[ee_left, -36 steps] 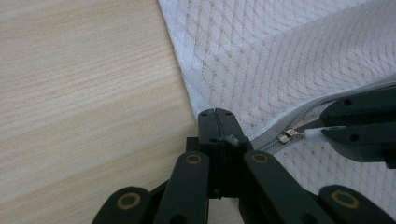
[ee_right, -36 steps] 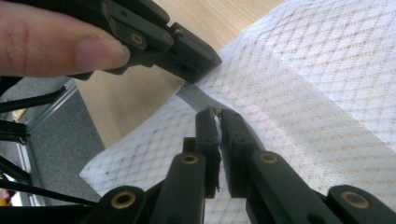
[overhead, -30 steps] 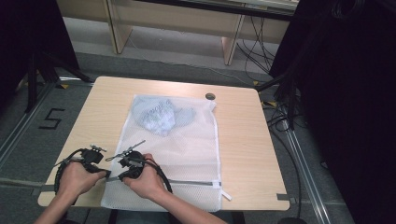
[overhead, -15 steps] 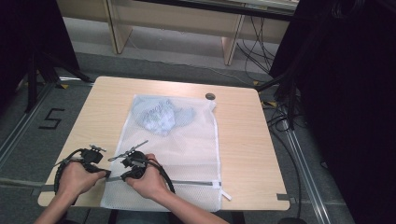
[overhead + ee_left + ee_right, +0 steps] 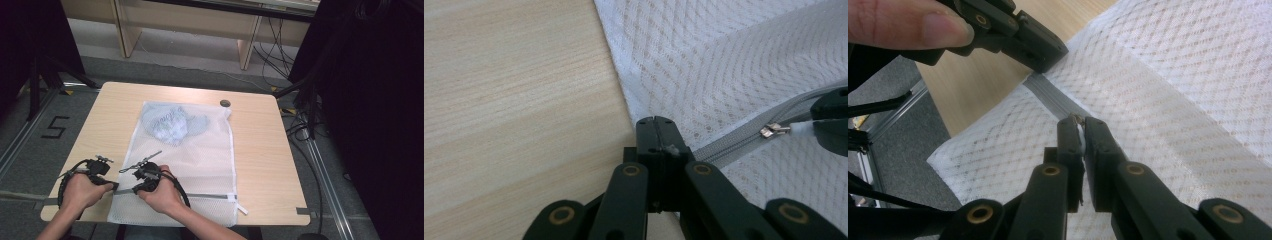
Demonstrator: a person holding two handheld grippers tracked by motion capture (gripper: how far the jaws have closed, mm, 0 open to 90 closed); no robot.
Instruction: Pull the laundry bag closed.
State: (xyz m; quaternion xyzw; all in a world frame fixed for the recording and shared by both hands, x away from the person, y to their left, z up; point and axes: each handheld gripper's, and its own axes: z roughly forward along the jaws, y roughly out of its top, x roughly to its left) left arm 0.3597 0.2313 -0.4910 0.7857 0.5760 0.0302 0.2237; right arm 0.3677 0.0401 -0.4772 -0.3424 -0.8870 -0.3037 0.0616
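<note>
Working at the 6 o'clock edge of the worktop (image 5: 260, 150), we clamp the left hand-held gripper (image 5: 655, 121) onto the zip end at the mesh bag's (image 5: 200, 165) 9 o'clock side. Our right hand-held gripper (image 5: 1078, 120) pinches the white zipper pull (image 5: 796, 127) just beside it. The bag's long axis runs 12 to 6, its grey zipper (image 5: 210, 195) 9 to 3, with bare wood at 3 o'clock.
</note>
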